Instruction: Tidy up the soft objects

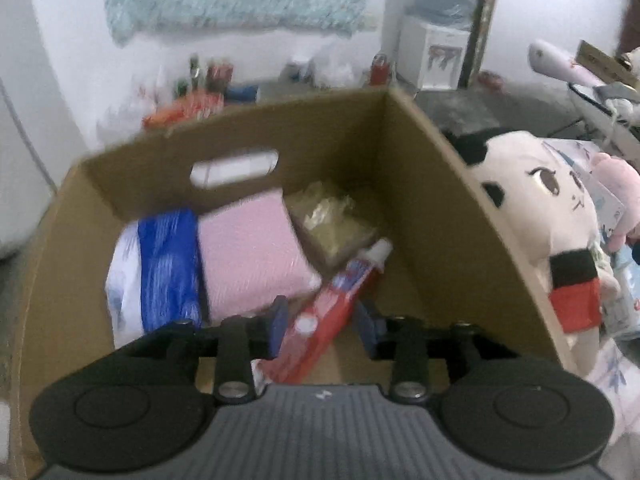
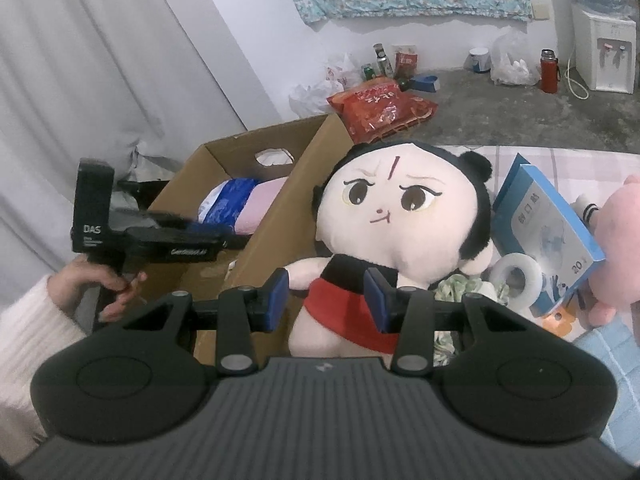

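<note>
An open cardboard box (image 1: 432, 216) holds a blue-and-white pack (image 1: 160, 268), a pink pack (image 1: 252, 252), a yellowish bag (image 1: 336, 224) and a red toothpaste tube (image 1: 332, 304). My left gripper (image 1: 322, 318) hangs open over the box, the tube lying between its fingers below them. A plush doll (image 2: 400, 216) with a black-haired white face and red-black clothes leans against the box's right wall (image 2: 280, 216); it also shows in the left wrist view (image 1: 536, 208). My right gripper (image 2: 326, 300) is open in front of the doll's body. The left gripper's side (image 2: 176, 240) reaches over the box.
Right of the doll lie a blue booklet (image 2: 548, 232), a white tape roll (image 2: 516, 276) and a pink plush (image 2: 616, 240). On the floor behind are a red snack bag (image 2: 380, 108), bottles, plastic bags and a water dispenser (image 2: 604, 52). A white curtain (image 2: 80, 80) hangs at left.
</note>
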### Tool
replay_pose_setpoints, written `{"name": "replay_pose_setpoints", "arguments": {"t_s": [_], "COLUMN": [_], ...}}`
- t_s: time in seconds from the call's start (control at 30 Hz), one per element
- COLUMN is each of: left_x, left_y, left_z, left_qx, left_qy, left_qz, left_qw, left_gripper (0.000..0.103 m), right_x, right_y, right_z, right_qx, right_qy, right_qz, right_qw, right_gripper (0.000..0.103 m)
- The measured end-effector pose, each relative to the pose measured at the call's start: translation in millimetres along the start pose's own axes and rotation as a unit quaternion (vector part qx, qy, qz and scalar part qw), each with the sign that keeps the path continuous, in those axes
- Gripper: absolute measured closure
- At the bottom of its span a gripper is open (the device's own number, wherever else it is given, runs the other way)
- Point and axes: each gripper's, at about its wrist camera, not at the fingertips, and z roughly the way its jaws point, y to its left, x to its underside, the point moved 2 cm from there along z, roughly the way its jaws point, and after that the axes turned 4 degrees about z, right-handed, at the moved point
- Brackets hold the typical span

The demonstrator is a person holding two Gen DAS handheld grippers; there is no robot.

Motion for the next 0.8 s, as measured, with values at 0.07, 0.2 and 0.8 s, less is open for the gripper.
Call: {"name": "replay_pose_setpoints", "arguments": {"t_s": [0.07,0.2,0.8], "left_x": [-5,-34,-73], "left_y": [1,8,22], "left_z": [4,25,102], "left_qx": [0.02,0.046,0.032], "left_qy": [-0.018,-0.047,0.004], "left_qz": [-0.021,-0.075,-0.121], "left_qw": [0.9994,0.995,0.9922], "left_gripper": [0.069,0.071,0.041], "right_x": [2,6,17], "right_y": [-1,-4,-30], "right_z": [1,1,8], "right_qx": [0.003,0.004,-0.027], "right_qy": [0.001,0.004,0.016], "right_qz": [0.003,0.004,0.044], "right_qw": [1.0,1.0,0.999], "right_gripper": [0.062,0.062,0.062]}}
